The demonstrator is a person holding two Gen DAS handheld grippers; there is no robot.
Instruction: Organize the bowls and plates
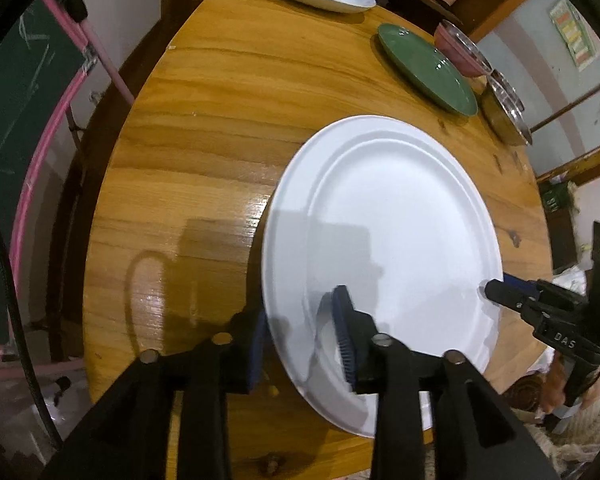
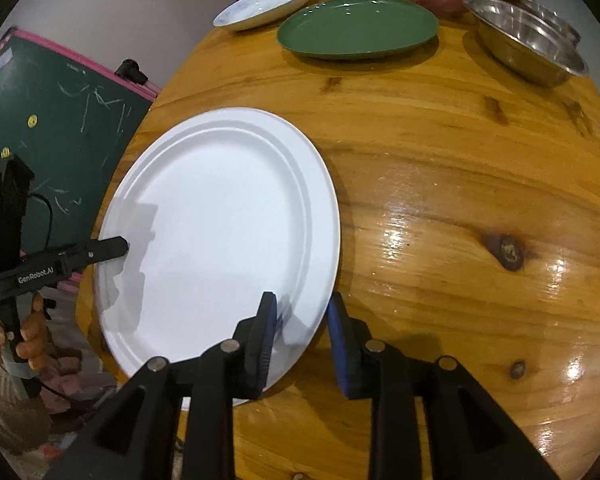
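Grippers (image 1: 302,334) (image 2: 302,330) astride white plate (image 1: 396,216) rim, level

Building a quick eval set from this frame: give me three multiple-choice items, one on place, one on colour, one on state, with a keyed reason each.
1. Where is the green plate?
A. under the white plate
B. between the patterned plate and the steel bowl
C. off the table

2. What colour is the large plate nearest the cameras?
A. white
B. green
C. pink

3. How do the right gripper's jaws stand?
A. shut in the air
B. straddling the plate rim with a gap
C. out of view

Key: B, it lies between the two; A, plainly white; B, one pad over the rim, one outside.
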